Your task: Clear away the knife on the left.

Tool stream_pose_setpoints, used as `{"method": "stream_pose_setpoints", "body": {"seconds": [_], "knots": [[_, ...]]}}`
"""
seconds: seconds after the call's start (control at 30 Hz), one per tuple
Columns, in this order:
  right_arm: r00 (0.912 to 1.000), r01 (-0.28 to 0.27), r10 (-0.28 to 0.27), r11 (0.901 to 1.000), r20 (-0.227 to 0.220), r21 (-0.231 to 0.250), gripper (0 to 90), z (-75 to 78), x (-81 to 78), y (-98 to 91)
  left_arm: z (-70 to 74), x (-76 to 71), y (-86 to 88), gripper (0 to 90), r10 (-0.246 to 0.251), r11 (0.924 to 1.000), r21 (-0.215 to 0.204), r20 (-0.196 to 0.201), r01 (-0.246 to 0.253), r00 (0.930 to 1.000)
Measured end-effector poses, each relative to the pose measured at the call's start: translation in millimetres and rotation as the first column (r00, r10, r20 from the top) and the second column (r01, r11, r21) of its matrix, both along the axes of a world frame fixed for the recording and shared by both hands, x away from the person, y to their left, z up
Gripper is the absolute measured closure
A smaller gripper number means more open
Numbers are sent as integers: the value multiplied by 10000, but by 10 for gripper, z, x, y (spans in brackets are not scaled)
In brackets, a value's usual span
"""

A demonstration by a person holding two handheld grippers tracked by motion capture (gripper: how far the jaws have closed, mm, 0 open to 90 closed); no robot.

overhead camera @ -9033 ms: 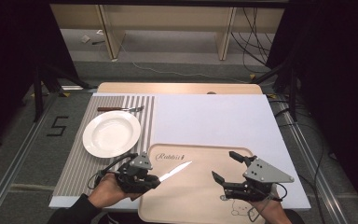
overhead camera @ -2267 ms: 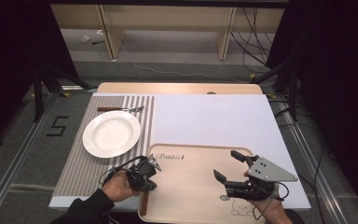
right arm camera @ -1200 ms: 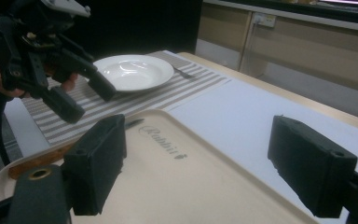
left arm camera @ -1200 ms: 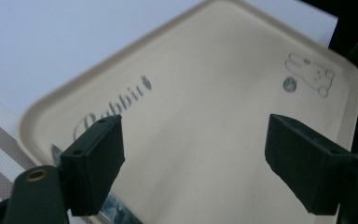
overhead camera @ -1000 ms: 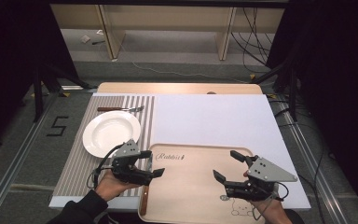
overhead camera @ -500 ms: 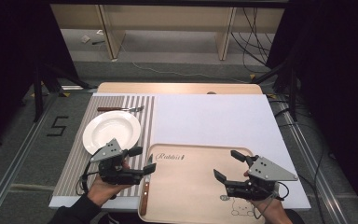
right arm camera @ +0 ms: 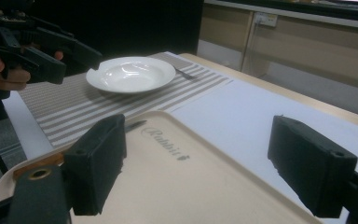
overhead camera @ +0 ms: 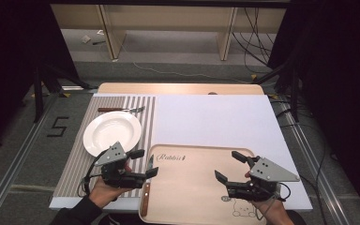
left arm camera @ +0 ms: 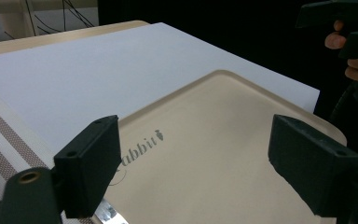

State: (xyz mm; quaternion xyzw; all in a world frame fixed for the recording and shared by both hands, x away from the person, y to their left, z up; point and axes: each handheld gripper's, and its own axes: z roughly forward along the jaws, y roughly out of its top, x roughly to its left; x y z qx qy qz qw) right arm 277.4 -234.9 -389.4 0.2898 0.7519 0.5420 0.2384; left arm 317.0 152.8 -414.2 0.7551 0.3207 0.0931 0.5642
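Note:
A knife (overhead camera: 146,190) with a brown handle lies along the left rim of the beige tray (overhead camera: 192,192), blade pointing away. My left gripper (overhead camera: 145,163) hovers open just left of the blade with nothing between its jaws. The left gripper view looks across the tray (left arm camera: 214,154), with a bit of the blade (left arm camera: 106,213) at the bottom. My right gripper (overhead camera: 229,167) stands open over the tray's right side, holding nothing. From the right gripper view I see the knife (right arm camera: 131,125) on the tray's far rim, the white plate (right arm camera: 130,73) and the left gripper (right arm camera: 42,53).
A white plate (overhead camera: 111,133) rests on the striped placemat (overhead camera: 72,161), with a fork (overhead camera: 122,109) beyond it. A white sheet (overhead camera: 215,117) covers the table's middle and right. The person's right hand (left arm camera: 349,56) shows across the tray.
The left gripper, which held the knife 9 s ago, has laid it on the tray's left rim, opened, and drawn back to the left. The right gripper has stayed put.

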Motion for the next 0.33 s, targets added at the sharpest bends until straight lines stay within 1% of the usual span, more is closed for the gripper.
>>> {"method": "stream_pose_setpoints", "body": {"seconds": [0.33], "knots": [[10000, -5, 5, 10000, -1, -3, 204, -1, 0, -1, -17, 6, -28, 168, -89, 9997, 239, -127, 92, 9999]]}}
